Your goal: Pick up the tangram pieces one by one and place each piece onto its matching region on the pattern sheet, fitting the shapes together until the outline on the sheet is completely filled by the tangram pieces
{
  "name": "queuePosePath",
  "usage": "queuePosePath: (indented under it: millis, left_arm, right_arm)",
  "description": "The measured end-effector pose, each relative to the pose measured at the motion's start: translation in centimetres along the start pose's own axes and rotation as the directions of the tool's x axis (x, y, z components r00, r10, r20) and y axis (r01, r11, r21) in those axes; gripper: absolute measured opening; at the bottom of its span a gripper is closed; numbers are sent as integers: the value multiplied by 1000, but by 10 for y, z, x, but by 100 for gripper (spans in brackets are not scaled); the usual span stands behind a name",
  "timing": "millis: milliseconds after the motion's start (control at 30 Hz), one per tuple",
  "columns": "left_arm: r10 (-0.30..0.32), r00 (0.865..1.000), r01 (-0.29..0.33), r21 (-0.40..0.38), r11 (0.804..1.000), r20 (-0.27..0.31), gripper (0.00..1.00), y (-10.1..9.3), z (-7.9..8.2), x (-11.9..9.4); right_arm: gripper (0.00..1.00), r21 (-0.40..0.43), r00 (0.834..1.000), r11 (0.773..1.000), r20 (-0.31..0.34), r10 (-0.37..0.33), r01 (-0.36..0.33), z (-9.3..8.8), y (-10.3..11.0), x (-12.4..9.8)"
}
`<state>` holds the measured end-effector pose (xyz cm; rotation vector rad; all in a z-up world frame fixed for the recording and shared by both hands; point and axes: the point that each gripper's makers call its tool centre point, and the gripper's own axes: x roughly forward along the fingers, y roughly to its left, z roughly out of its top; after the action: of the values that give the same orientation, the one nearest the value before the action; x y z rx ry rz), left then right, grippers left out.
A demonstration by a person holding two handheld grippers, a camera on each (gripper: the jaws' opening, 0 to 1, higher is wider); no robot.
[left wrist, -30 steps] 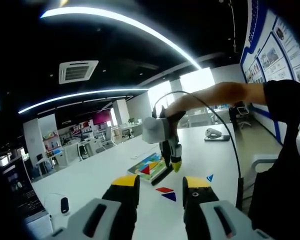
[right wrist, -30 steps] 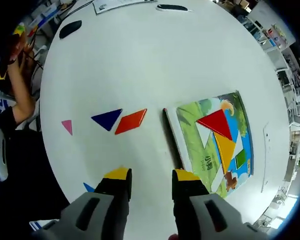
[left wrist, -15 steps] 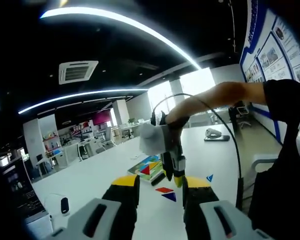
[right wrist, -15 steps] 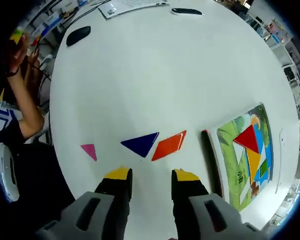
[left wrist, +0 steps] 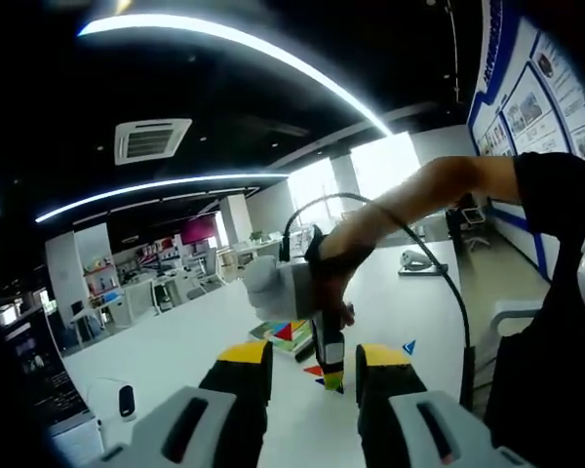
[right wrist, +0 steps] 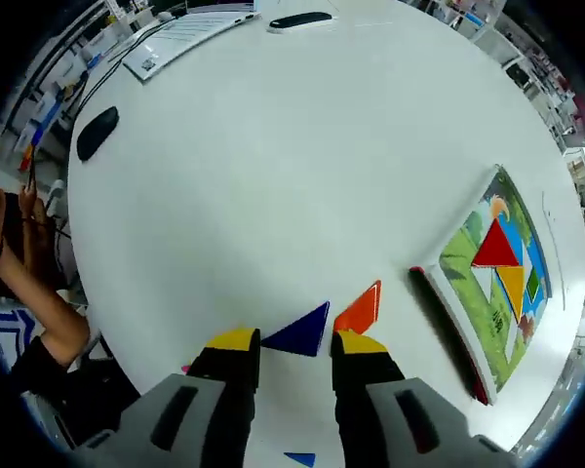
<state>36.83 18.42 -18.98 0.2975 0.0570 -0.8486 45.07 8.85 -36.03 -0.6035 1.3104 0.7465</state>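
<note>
Two loose pieces lie right at the tips of the right hand-held gripper (right wrist: 285, 343): a blue triangle (right wrist: 300, 333) in the gap between its jaws, and an orange piece (right wrist: 360, 310) just beside it, whose lower end is hidden behind the right jaw. The jaws stand parted with nothing held; whether they touch the table (right wrist: 273, 175) cannot be told. A small blue piece (right wrist: 299, 457) is half hidden low between the gripper's bodies. The pattern sheet (right wrist: 495, 283) lies near one table edge, carrying a red triangle (right wrist: 496, 251), a yellow triangle (right wrist: 512, 287) and a green piece (right wrist: 531, 286); its far part is cut off by the view's rim. A black mouse (right wrist: 97, 133) lies well apart.

In the left gripper view, the left hand-held gripper (left wrist: 312, 359) is open and empty, raised above the table. The right gripper reaches down in front of it, covering most of the loose pieces; another small blue triangle (left wrist: 409, 346) lies apart.
</note>
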Motion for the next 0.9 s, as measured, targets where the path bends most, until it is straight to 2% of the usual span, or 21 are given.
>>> queuePosePath:
  millis: [100,200,400,500,600,767,833,900]
  left_arm:
    - [2,1000,-2,0,1000,1,35,1,0,-1]
    - [4,1000,-4,-1,1000,1,35,2,0,-1]
    - [3,1000,-3,0,1000,2,35,2,0,-1]
    - [2,1000,-2,1,1000,3,35,1,1,-1]
    - [1,1000,-1,3,1000,3,35,0,1,0]
    - [0,1000,0,4,1000,2,35,-1,1,1]
    - [1,1000,-1,4,1000,2,35,0,1,1]
    - [0,1000,0,3,1000,2,35,0,1,1]
  right_arm:
    - [30,0,1000,1000,-20,-11,11,-4,2,3]
    - [29,-37,998,998,-32,-55,54,-8,-2,7]
    - [27,-62,996,995,-41,-80,77,-15,-6,7]
    - [27,-79,995,994,-65,-76,71,-21,-8,6]
    - [28,-153,997,986,-47,-68,60,-19,-8,5]
    - [27,-179,997,982,-49,-64,54,-18,-4,5]
    - [27,-153,998,988,-67,-8,-2,-20,7,7]
    - [27,-151,997,989,-76,-10,-2,-21,6,8]
